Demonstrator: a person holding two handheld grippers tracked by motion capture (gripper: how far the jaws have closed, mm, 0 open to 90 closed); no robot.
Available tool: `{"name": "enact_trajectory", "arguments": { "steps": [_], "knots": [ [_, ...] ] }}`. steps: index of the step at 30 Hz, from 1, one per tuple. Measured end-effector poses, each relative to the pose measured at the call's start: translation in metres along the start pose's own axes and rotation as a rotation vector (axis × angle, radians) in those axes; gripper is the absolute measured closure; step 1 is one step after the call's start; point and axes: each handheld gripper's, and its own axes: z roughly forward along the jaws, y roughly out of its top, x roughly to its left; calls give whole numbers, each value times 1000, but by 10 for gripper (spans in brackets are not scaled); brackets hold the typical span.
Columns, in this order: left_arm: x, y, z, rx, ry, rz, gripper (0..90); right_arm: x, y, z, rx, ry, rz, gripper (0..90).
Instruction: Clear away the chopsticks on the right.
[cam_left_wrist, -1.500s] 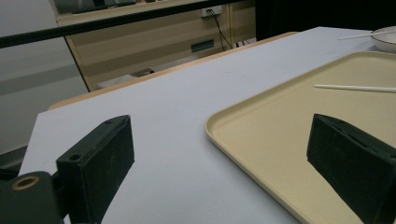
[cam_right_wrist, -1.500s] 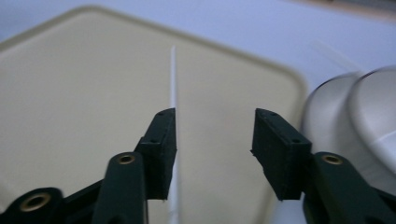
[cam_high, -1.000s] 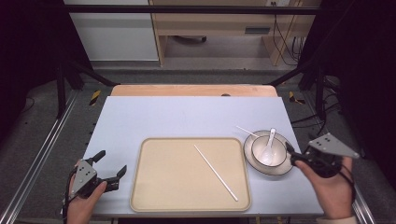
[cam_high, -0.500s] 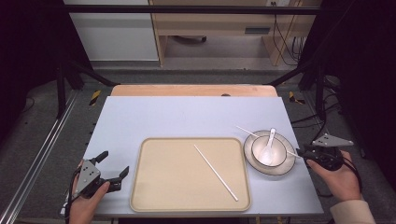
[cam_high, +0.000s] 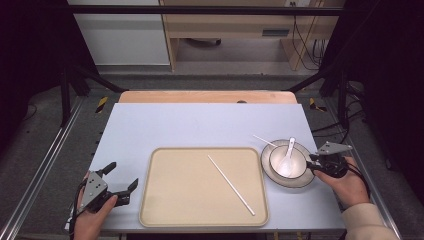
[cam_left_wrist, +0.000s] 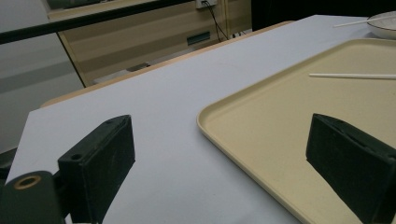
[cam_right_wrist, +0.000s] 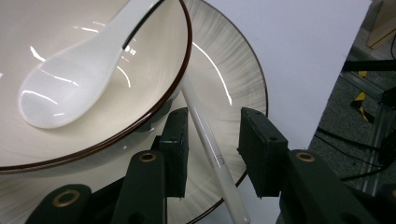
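right gripper (cam_right_wrist: 212, 149): jaws have just been closing, now straddling a white chopstick (cam_right_wrist: 210, 147), pads not yet pressing it | chopstick lies on the plate (cam_right_wrist: 233, 79) rim beside the bowl (cam_right_wrist: 154, 70), spoon (cam_right_wrist: 79, 74) inside | left gripper (cam_high: 117, 182): released, resting left of the tray (cam_high: 200, 200)

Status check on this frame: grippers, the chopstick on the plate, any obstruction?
Right gripper jaws just closing around chopstick, not yet pinched. Chopstick lies on plate beside bowl. Left gripper open, idle.

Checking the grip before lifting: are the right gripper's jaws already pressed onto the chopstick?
No: the chopstick lies between the right gripper jaws, with gaps on both sides.
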Motion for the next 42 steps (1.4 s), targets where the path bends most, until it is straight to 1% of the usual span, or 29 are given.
{"name": "enact_trajectory", "arguments": {
  "steps": [2, 3, 4, 5, 7, 9, 12, 13, 14, 16, 17, 18, 19, 20, 21, 22, 23, 24, 25, 26, 27, 28, 31, 33, 35, 38, 40, 41, 42],
  "knots": [
    [0, 0, 0, 0, 0, 1, 76, 0, -1, 3, 16, 3, -7, 653],
    [0, 0, 0, 0, 1, 1, 76, 0, -2, 6, 22, 15, -9, 688],
    [0, 0, 0, 0, 2, 0, 76, 0, -2, 6, 22, 15, -9, 688],
    [0, 0, 0, 1, 1, 0, 77, 0, -2, 6, 28, 19, -7, 715],
    [0, 0, 0, 1, 2, 0, 77, 0, -3, 6, 26, 24, -15, 749],
    [0, 0, 0, 0, 1, 0, 77, 0, -5, 3, 12, 49, -12, 824],
    [0, 0, 0, 1, -1, 2, 78, 0, -7, 2, 16, 49, -5, 837],
    [0, 0, 0, 0, -1, 2, 78, 1, -7, 0, 6, 55, 7, 838],
    [0, 0, 0, 0, 0, 2, 79, 1, -8, -2, 4, 45, 3, 838],
    [0, 0, -1, -2, 1, 0, 80, 1, -7, -7, 6, -1, 30, 839],
    [0, 0, -1, -2, 3, -1, 79, 1, -5, -17, -20, -44, 57, 840],
    [1, 0, -1, -2, 3, -1, 79, 1, -5, -17, -20, -44, 57, 840],
    [1, 0, -1, -2, 4, -1, 80, 6, 1, -32, -52, -99, 83, 839],
    [1, 0, -1, -2, 4, -1, 80, 6, 1, -32, -52, -99, 83, 839],
    [1, 0, 0, -1, 4, -1, 80, 13, 9, -49, -109, -150, 99, 839],
    [1, 0, 0, 0, 4, -1, 80, 13, 9, -49, -109, -150, 99, 839],
    [1, 0, 0, 2, 3, 3, 80, 19, 14, -59, -127, -195, 96, 839],
    [1, 0, 0, 2, 4, 5, 80, 27, 20, -69, -139, -232, 79, 839],
    [0, 1, 0, 0, 3, 4, 81, 37, 26, -78, -171, -237, 72, 839],
    [0, 1, -1, -1, 3, 4, 82, 48, 32, -87, -211, -222, 58, 839],
    [1, 1, -1, -2, 3, 5, 83, 73, 45, -102, -258, -207, 18, 839],
    [1, 1, -1, -2, 3, 5, 84, 73, 45, -102, -258, -207, 18, 839],
    [1, 2, -2, -6, 3, 4, 84, 107, 61, -112, -301, -161, 1, 839],
    [1, 2, -3, -9, 1, 5, 83, 125, 67, -110, -304, -134, -6, 839],
    [2, 2, -3, -12, 2, 2, 84, 140, 70, -104, -298, -120, -11, 839],
    [4, 2, -4, -14, 6, -4, 84, 156, 69, -91, -273, -82, -5, 839],
    [4, 2, -4, -15, 8, 0, 83, 167, 67, -83, -255, -51, 3, 839],
    [4, 3, -5, -18, 9, 0, 83, 177, 64, -74, -231, -23, 12, 839],
    [4, 3, -5, -18, 9, 0, 83, 177, 64, -74, -231, -23, 12, 839]
  ]
}}
